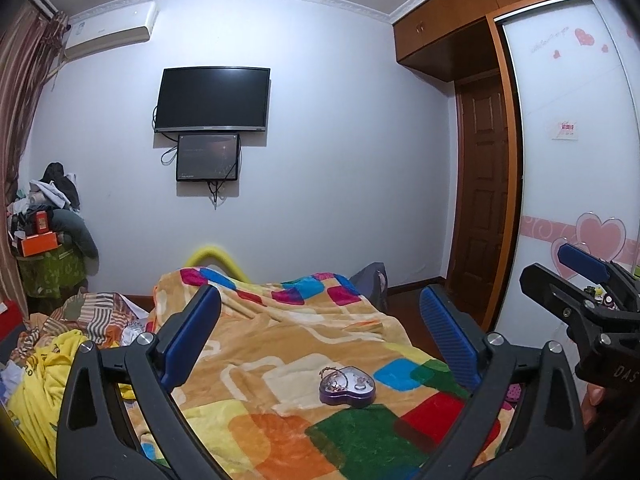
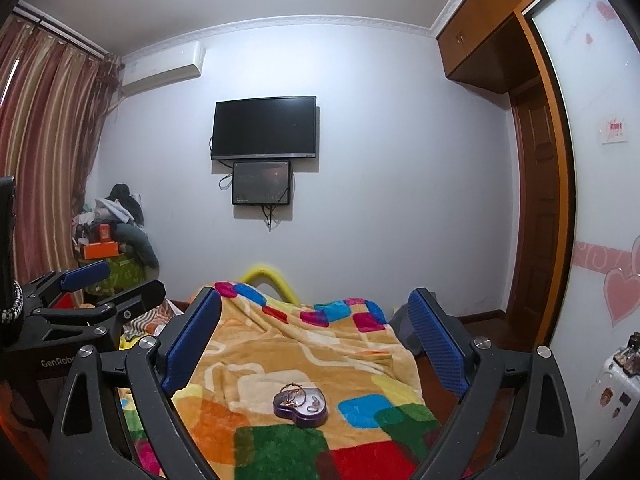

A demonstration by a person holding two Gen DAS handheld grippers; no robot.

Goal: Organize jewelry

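Note:
A purple heart-shaped jewelry box (image 1: 347,390) (image 2: 300,402) lies on a colourful checked blanket (image 1: 260,332) (image 2: 256,344) covering the bed. A thin chain bracelet (image 1: 334,378) (image 2: 291,393) rests on the box's clear top, and small pieces show inside. My left gripper (image 1: 320,300) is open above and short of the box, with nothing between its blue pads. My right gripper (image 2: 314,300) is also open and empty, with the box low between its fingers. Each gripper appears at the edge of the other's view: the right (image 1: 580,276), the left (image 2: 100,284).
Crumpled yellow and striped clothes (image 1: 52,360) lie left of the blanket. A cluttered pile with an orange box (image 1: 38,240) stands in the far left corner by the curtains (image 2: 44,140). A television (image 1: 212,98) hangs on the far wall. A wardrobe with heart stickers (image 1: 580,200) fills the right side.

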